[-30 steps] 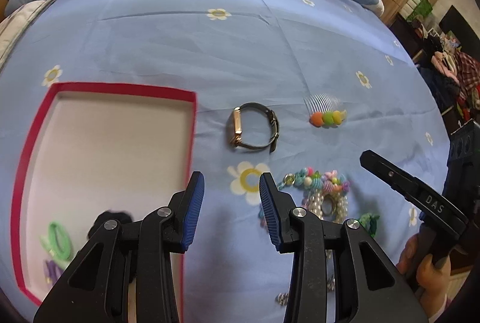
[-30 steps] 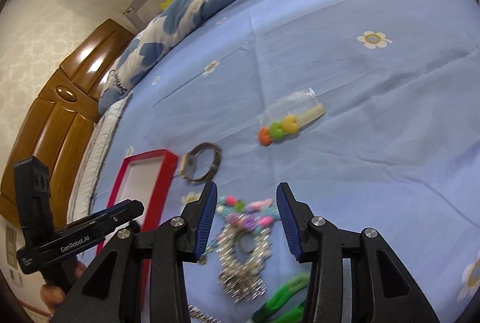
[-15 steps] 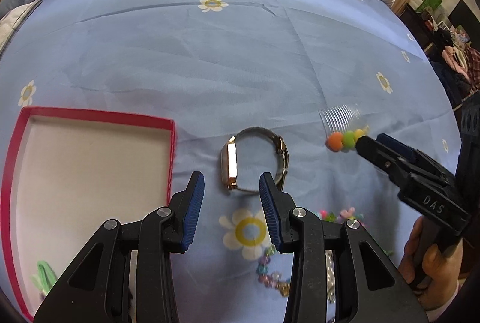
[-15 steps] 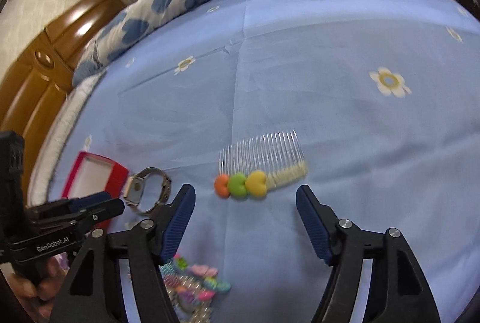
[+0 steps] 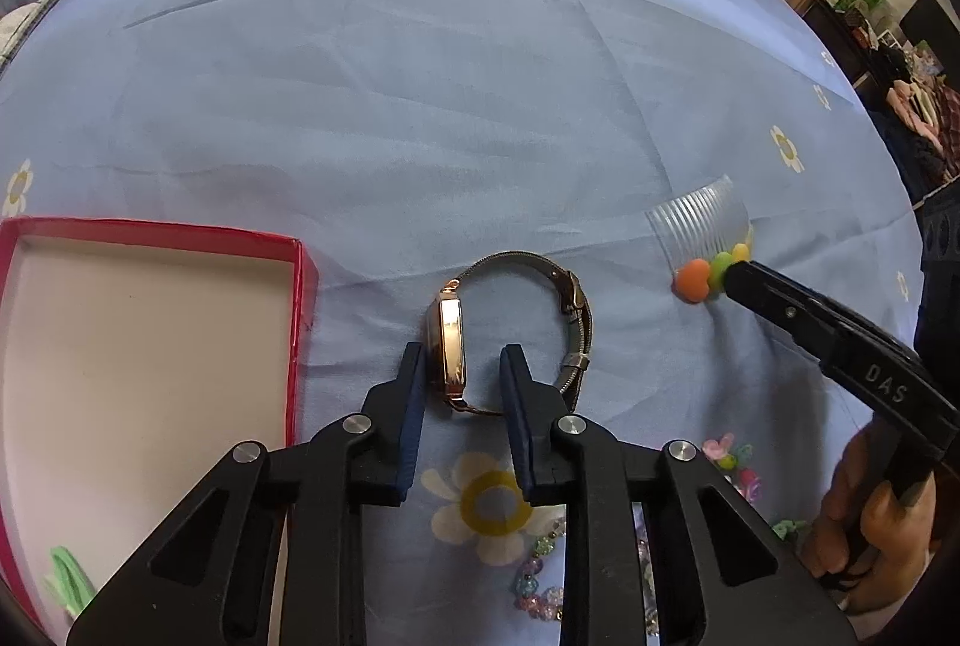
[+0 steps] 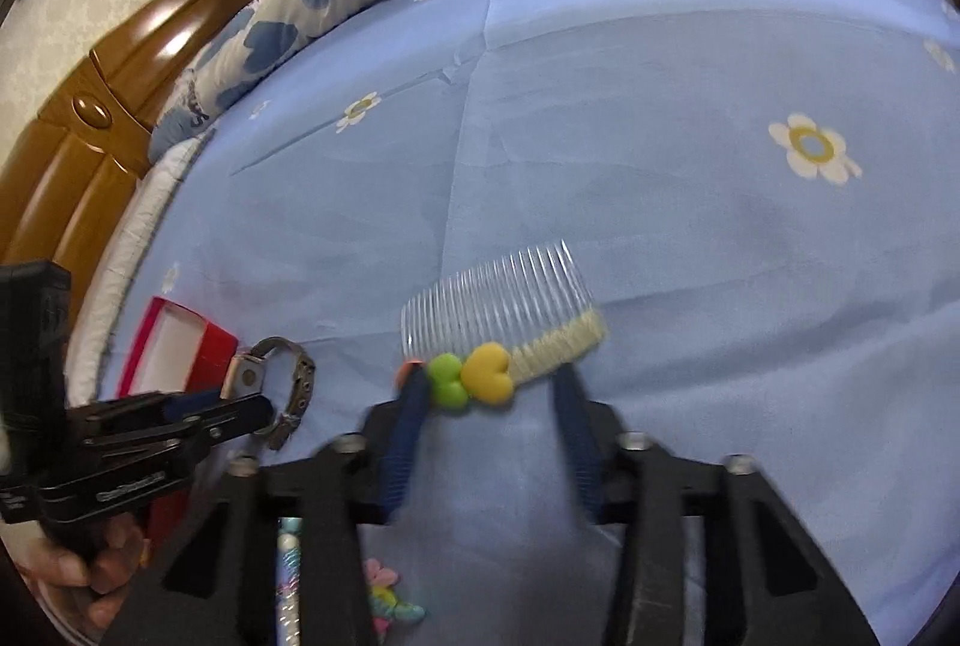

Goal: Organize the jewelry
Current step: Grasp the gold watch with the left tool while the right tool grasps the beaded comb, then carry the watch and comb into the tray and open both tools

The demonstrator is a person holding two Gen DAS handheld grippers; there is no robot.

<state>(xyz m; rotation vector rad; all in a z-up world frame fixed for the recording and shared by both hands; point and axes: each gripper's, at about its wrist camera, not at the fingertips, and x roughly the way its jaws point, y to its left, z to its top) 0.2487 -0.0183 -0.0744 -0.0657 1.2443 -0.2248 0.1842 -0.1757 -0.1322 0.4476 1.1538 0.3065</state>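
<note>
Left gripper: we are closing its jaws around the watch, left pad touching the case.
Right gripper: we are closing it around the hair comb; contact unclear.

Both fisheye views were evenly lit by soft daylight, with faint shadows on the blue bedsheet. Edges curved and darkened into black corners. The left view was sharp; the right view showed motion blur, and glare shone on the wooden headboard
</note>
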